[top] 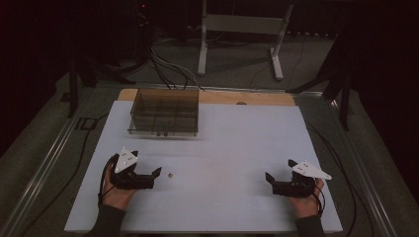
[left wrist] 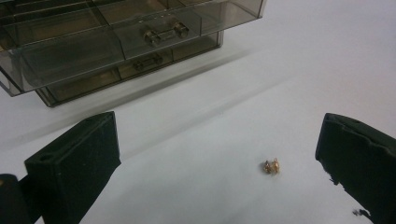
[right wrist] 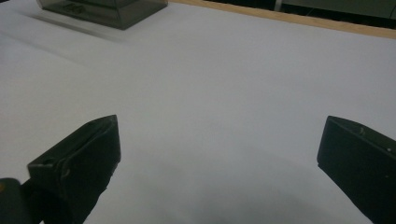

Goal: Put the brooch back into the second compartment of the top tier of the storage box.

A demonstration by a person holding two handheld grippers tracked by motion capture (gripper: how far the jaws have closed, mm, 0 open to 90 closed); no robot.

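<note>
Lying on the white bench (top: 222, 148) just ahead of the left gripper (top: 148, 178) is a small gold trinket (left wrist: 271, 166), perhaps an earring or a pair of them; it is too small to say which. In the left gripper view it sits between the two black jaws but off centre, closer to the jaw on that view's right side, and slightly beyond their tips. It looks like two tiny rounded pieces side by side, so any long axis is short and runs roughly across the gap between the jaws. The left jaws are spread wide and hold nothing.

From the high view the trinket (top: 170, 175) is a speck just beside the left gripper, while the right gripper (top: 276, 180) rests well apart on the other side of the bench, jaws likewise spread and empty. The left hand (top: 116, 190) is clearly the nearer one, so a pick would probably fall to it, after a small shift to centre the piece.

Farther back stands a smoky transparent drawer box (top: 164, 112) with small drawers and divided compartments, near the bench's far edge.
</note>
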